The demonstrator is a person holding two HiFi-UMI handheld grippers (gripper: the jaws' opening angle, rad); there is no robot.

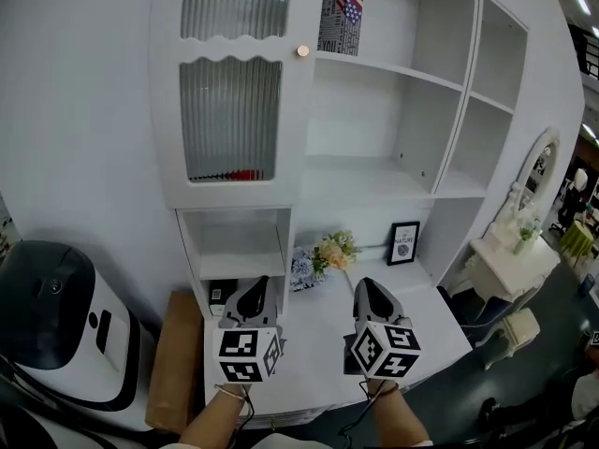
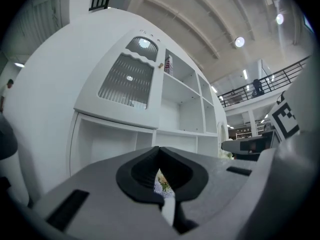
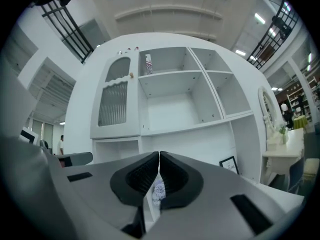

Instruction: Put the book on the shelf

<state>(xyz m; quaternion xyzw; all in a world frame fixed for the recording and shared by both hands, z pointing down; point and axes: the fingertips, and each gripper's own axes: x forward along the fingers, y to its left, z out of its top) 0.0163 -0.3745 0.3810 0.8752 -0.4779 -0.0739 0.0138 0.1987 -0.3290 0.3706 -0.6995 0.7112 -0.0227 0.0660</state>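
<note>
A book [image 1: 341, 12] with a flag-patterned cover stands upright on the top shelf of the white shelf unit [image 1: 393, 68], just right of the cabinet door. It also shows small in the left gripper view, book [image 2: 168, 64], and in the right gripper view, book [image 3: 148, 64]. My left gripper [image 1: 259, 281] and right gripper [image 1: 363, 282] hang side by side low over the white desk [image 1: 318, 344], far below the book, pointing at the unit. Left gripper [image 2: 159, 148] and right gripper [image 3: 159, 154] are both shut with nothing between the jaws.
A ribbed-glass cabinet door [image 1: 230, 110] with a round knob is left of the open shelves. On the desk stand flowers [image 1: 332, 251] and a small framed picture [image 1: 403, 242]. A white and black machine [image 1: 56, 325] and a brown box [image 1: 178, 363] are at left, a dressing table [image 1: 515, 251] at right.
</note>
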